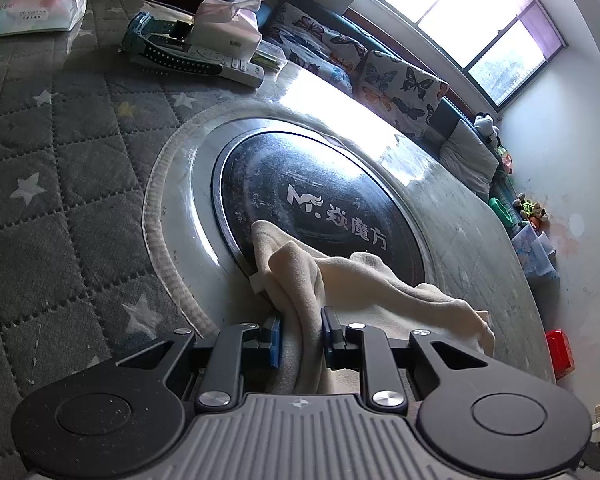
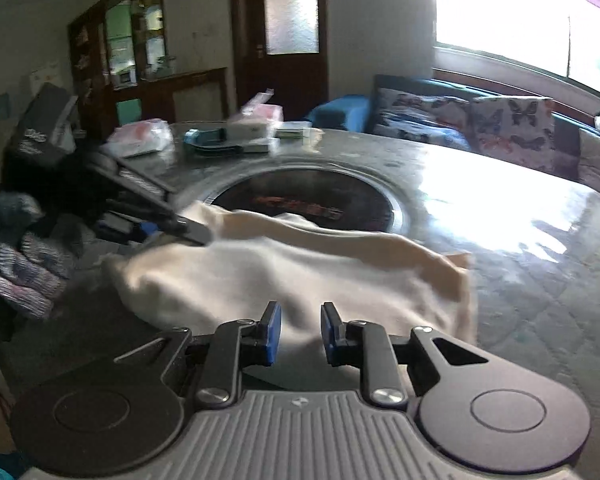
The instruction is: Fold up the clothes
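cream cloth (image 1: 300, 312) bunched between left hand-held gripper (image 1: 301, 338) pads.

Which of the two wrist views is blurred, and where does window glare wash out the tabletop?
Right wrist view: motion-blurred, the cream cloth and table clutter smeared, glare blowing out the tabletop below the window. Left wrist view: sharp, with a bright streak beyond the dark round plate, edges bent by the fisheye.

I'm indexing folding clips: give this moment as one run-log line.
left gripper: shut on cream cloth | right gripper: open over cloth | cloth: crumpled on table
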{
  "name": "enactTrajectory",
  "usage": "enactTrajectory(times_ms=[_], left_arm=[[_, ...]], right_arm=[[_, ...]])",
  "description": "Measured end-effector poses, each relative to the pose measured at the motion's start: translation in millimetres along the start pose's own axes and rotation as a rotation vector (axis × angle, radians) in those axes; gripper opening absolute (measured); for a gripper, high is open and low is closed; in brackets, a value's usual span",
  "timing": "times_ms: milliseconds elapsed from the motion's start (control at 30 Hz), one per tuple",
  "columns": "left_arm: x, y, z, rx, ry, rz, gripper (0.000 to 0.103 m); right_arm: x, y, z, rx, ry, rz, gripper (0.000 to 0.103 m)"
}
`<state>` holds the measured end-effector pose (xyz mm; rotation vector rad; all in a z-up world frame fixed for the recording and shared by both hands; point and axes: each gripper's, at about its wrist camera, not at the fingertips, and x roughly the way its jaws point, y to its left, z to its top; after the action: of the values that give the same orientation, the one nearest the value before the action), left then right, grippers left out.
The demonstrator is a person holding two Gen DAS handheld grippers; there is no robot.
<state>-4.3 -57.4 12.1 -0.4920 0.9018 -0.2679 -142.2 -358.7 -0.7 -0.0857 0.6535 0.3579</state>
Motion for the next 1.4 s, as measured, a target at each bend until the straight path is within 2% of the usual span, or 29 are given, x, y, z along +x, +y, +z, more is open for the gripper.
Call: enactTrajectory(times_ms=[167, 333, 467, 633, 800, 967, 1067, 1233, 1267, 1300, 1333, 1400], left_arm=[[0.1, -0.2, 0.0, 0.002, 0.001, -0.003, 0.022], [-0.1, -0.9, -0.1, 0.008, 0.0, 0.0, 0.022], [0.1, -1.7, -0.8, 0.016, -0.002, 0.003, 0.022], [0.1, -2.2, -0.3, 0.022, 0.0, 0.004, 0.022], [0.0, -2.9, -0.8, 0.026, 0.0, 0.007, 0.022], [-0.4, -4.1, -1.3, 0.032, 0.001, 0.01, 0.023], [-1.0, -5.3, -1.9, 0.037, 0.001, 0.012, 0.023], [-1.1, -5.2, -1.5, 0.039, 0.003, 0.012, 0.023], [-0.9, -5.7, -1.5, 0.044, 0.003, 0.013, 0.023], [-0.9, -6.2, -1.9, 0.05, 0.002, 0.015, 0.023], [-0.9, -6.8, -2.2, 0.056, 0.001, 0.017, 0.023], [-0.9, -7.5, -2.3, 0.061, 0.001, 0.019, 0.023]], right_arm=[[2.1, -10.7, -6.4, 0.015, 0.032, -0.002, 0.021], [6.1, -23.1, 10.9, 0.022, 0.02, -0.001, 0.021], [25.1, -46.2, 26.1, 0.056, 0.032, -0.044, 0.021], [51.1, -64.4, 41.2, 0.084, 0.046, -0.048, 0.021], [77.6, -67.8, 46.2, 0.083, 0.066, -0.074, 0.02], [79.6, -64.1, 50.2, 0.092, 0.043, -0.086, 0.02], [85.0, -64.4, 47.9, 0.074, 0.065, -0.089, 0.02], [67.7, -75.0, 45.6, 0.099, 0.034, -0.102, 0.023], [64.4, -77.8, 44.4, 0.105, 0.031, -0.114, 0.026], [61.8, -81.3, 42.5, 0.113, 0.029, -0.13, 0.035], [59.0, -85.9, 39.8, 0.122, 0.029, -0.151, 0.04], [54.4, -94.9, 34.6, 0.146, 0.029, -0.184, 0.041]])
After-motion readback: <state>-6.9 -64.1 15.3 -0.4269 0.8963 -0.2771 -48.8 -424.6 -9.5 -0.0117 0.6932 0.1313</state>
